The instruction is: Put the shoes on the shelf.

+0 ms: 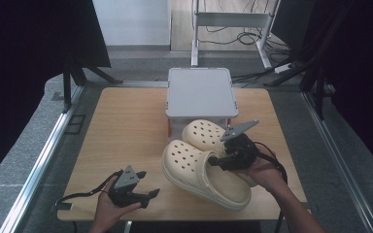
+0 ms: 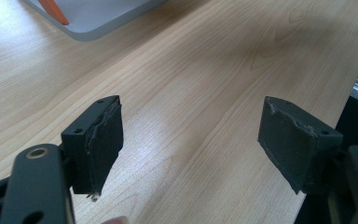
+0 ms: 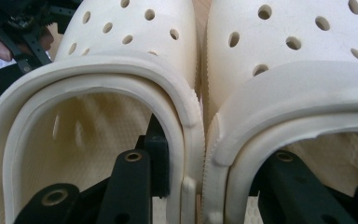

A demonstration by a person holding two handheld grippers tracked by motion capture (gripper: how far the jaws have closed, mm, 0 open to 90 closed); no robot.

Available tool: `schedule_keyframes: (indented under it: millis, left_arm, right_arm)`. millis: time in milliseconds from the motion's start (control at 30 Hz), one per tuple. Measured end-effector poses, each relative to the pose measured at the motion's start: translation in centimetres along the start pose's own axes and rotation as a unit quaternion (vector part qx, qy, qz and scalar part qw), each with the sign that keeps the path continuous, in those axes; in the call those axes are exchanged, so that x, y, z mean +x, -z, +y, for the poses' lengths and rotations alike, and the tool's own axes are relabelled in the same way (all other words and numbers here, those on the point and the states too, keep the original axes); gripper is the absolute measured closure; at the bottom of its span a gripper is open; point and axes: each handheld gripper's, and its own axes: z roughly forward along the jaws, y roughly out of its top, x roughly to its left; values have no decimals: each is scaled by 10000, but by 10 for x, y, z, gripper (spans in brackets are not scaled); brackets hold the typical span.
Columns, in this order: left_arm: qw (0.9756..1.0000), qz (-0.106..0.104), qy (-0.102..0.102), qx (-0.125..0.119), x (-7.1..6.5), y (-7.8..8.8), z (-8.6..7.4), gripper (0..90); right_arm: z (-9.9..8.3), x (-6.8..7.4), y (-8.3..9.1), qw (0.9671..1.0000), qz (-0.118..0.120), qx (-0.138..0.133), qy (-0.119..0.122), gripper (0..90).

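In the high view, a pair of cream clogs is sitting at the centre right of the frame on the wooden surface, just in front of a grey lidded box that is standing at the upper middle of it. The nearer clog is lying with its toe pointing toward the upper left, and the farther clog is lying tight against it, closer to the box. The right claw is reaching in from the lower right, held in the person's right hand, with its grey three-cornered plate tilting above it. In the right gripper view, one black jaw is sitting inside the opening of the clog at the left of the frame and the other inside the opening of the clog at the right, so the claw is pinching the two touching inner walls together and gripping both shoes at once. The perforated toes are filling the upper part of that frame. At the lower left of the high view, the left claw is resting low over the surface near its front edge, held in the person's left hand, well apart from the clogs. In the left gripper view its two padded jaws are standing wide apart with bare wood between them, gripping nothing, and a corner of the grey box is showing at the upper left of the frame.
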Motion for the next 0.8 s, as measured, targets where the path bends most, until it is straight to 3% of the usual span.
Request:
schedule_keyframes:
  millis: [800]
  left_arm:
    - [10000, -7, -11, 16, 0, -1, 0, 225]
  right_arm:
    - [34, -10, 21, 9997, -115, -207, 41, 658]
